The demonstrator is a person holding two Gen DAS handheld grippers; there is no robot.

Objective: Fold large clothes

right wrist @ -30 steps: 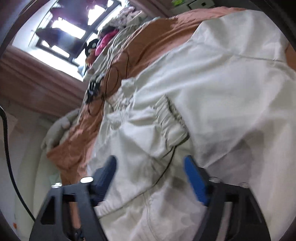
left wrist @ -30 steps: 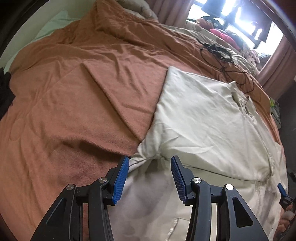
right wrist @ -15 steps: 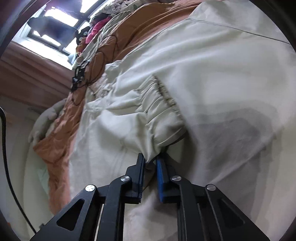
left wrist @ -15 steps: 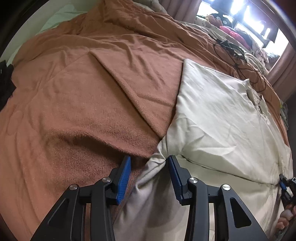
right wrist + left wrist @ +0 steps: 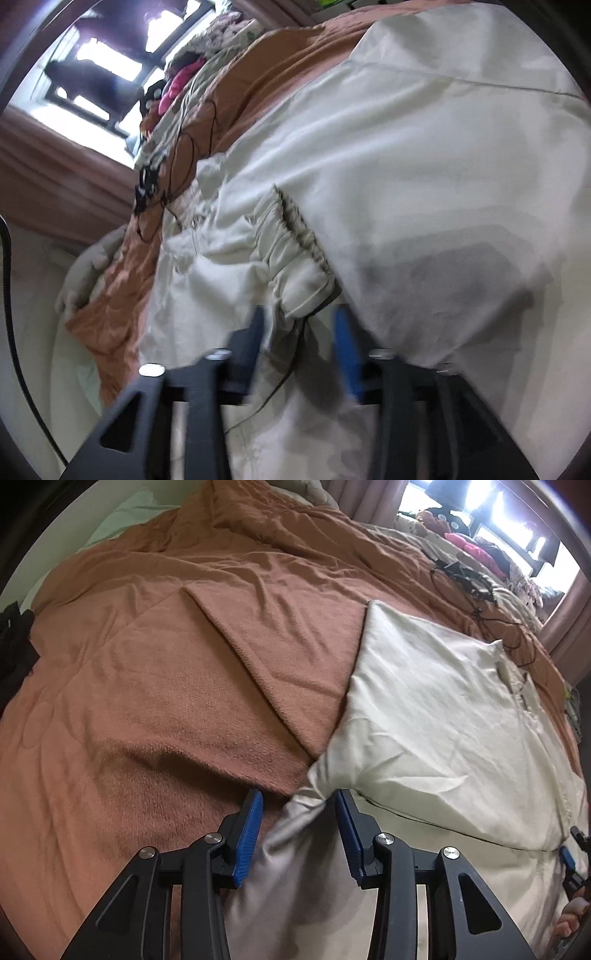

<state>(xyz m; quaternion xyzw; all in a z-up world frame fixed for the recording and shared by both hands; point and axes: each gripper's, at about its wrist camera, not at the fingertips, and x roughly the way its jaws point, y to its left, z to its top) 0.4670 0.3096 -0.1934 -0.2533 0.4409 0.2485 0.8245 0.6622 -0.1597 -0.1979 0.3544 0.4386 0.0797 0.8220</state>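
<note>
A large cream garment (image 5: 436,716) lies spread on a brown blanket (image 5: 166,657) on a bed, with one part folded over. My left gripper (image 5: 299,823) is open, its blue pads on either side of the garment's bunched corner (image 5: 317,779). My right gripper (image 5: 299,339) is open around the gathered elastic cuff (image 5: 295,258) of the same garment (image 5: 424,155); the view is blurred by motion. The right gripper's blue tip (image 5: 567,858) shows at the right edge of the left wrist view.
Black cables (image 5: 476,590) lie on the blanket at the far side. A pile of clothes with a pink item (image 5: 469,546) sits under the window. A pale stuffed toy (image 5: 85,269) lies by the bed's edge. A dark object (image 5: 14,646) is at the left edge.
My right gripper, shut on the cuff half a second ago, has opened and let it go. My left gripper has stayed open at the garment's corner, drifting slightly.
</note>
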